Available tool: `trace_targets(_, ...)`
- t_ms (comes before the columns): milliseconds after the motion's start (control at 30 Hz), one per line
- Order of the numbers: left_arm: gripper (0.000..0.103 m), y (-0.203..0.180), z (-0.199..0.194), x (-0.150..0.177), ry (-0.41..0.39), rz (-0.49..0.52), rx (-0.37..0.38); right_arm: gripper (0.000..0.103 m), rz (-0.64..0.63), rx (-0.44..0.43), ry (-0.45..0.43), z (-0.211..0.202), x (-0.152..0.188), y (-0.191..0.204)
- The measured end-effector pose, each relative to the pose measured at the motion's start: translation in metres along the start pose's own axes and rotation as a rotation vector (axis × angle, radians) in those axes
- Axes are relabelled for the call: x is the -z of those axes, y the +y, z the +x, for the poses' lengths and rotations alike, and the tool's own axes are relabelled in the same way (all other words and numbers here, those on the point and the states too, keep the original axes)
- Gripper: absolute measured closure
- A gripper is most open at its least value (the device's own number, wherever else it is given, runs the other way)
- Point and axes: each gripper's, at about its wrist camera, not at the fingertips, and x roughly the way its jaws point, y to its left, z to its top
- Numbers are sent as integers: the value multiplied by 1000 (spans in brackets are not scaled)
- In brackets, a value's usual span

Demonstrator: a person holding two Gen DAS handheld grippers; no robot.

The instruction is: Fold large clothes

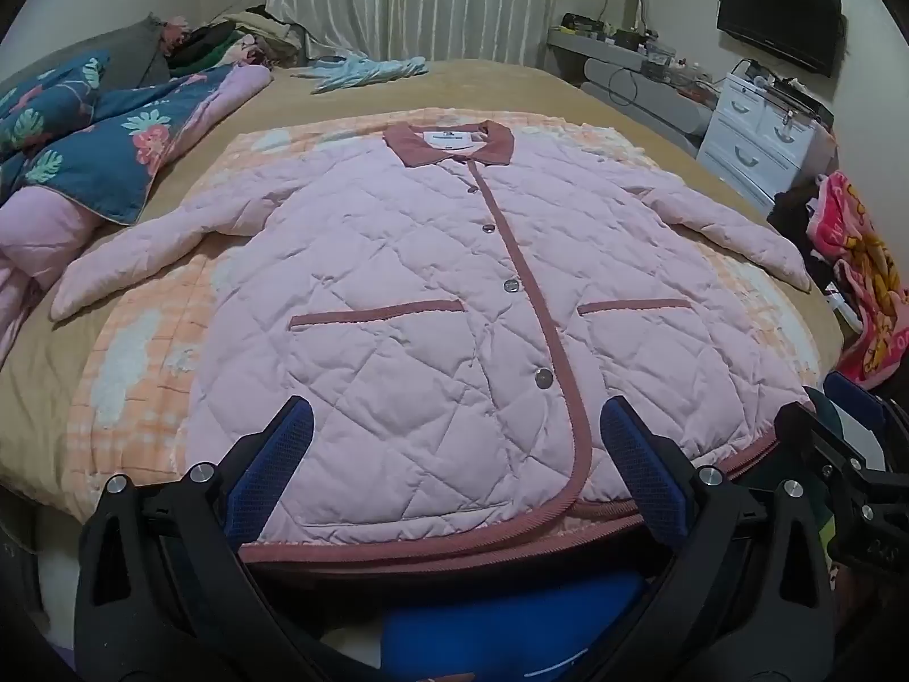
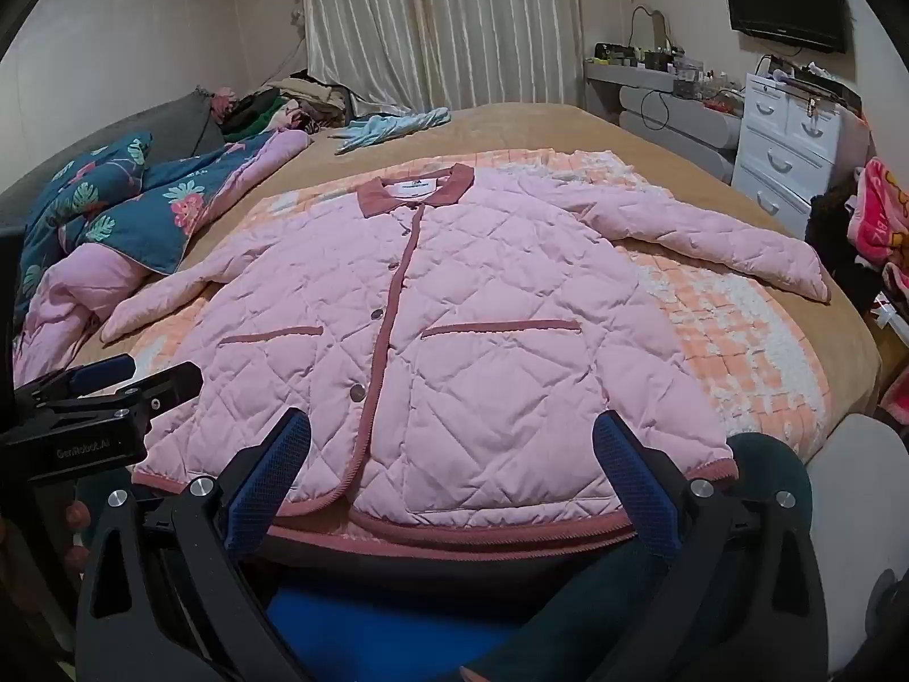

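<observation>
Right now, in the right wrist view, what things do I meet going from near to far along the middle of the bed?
Right hand-held gripper → pink quilted jacket → orange checked blanket → light blue garment → curtain.

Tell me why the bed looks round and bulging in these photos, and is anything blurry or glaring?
Left wrist view: fisheye lens bends the bed into a dome, corners go black, and the pink quilted jacket is sharp under soft, even room light. Right wrist view: same curving, the curtain bows, no glare, only a faint shadow beneath the jacket's hem.
</observation>
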Motion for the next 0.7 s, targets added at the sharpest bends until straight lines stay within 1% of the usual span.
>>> trace_targets(633, 8, 0, 0, 0, 1, 2, 4, 4, -2, 4, -1, -2, -1, 1)
trace_targets(700, 8, -3, -6, -3, 1, -1, 8, 4, -4, 4, -2, -2, 0, 1)
